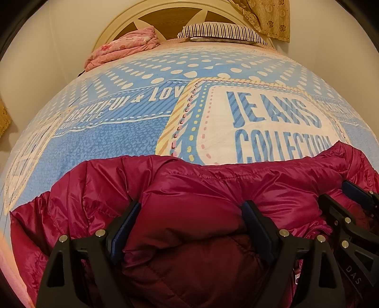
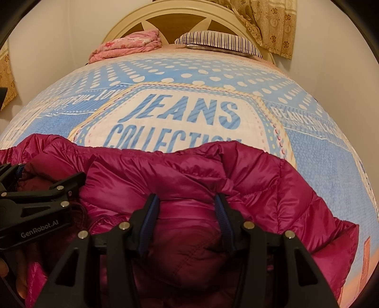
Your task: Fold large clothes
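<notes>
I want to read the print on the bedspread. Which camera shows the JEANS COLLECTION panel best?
The right wrist view: the panel sits near centre, JEANS complete, only COLLECTION's lower edge hidden by the magenta jacket. The left wrist view shows the panel off to the right, more distorted.

Both your wrist cams sit low at the foot end of the bed, looking up along the blue bedspread (image 1: pixel 113 142) toward the headboard (image 1: pixel 165 14). They're right on top of the magenta jacket (image 1: pixel 189 189), which fills the bottom of each view. Your left view sits further left and catches the right gripper (image 1: pixel 341 196) at its right edge. Your right view catches the left gripper (image 2: pixel 47 175) at its left edge. Both share the jacket, bedspread and pillow (image 2: pixel 218 40).
</notes>
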Demonstrator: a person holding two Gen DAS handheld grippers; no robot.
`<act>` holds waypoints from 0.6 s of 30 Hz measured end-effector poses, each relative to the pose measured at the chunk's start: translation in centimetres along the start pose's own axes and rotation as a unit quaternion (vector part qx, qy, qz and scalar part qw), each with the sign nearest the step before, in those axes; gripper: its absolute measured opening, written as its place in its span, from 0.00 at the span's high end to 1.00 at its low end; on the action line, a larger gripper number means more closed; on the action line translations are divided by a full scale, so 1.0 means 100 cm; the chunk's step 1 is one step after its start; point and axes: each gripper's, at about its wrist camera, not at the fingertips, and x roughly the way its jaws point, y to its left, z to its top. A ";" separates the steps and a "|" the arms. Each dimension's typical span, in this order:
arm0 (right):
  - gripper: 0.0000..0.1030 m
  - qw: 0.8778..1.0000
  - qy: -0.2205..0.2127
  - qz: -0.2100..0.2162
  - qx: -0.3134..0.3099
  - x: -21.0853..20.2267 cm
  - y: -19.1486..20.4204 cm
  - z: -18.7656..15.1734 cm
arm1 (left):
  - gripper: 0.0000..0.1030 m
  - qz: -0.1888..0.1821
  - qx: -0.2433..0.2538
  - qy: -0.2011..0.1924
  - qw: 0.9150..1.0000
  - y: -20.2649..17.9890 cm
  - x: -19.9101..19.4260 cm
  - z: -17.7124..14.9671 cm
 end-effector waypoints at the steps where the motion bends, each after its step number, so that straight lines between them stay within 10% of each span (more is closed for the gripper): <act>1: 0.50 1.000 0.000 0.000 0.000 0.000 0.000 0.000 | 0.14 0.002 0.001 0.001 1.000 0.000 0.001 0.000; 13: 0.49 0.999 0.017 -0.016 -0.029 0.000 0.006 0.005 | 0.08 0.023 0.019 0.018 0.999 0.002 -0.004 0.012; 18: 0.28 0.999 -0.016 0.000 -0.034 -0.047 -0.015 0.011 | 0.09 -0.024 -0.018 -0.012 0.999 0.038 -0.061 0.014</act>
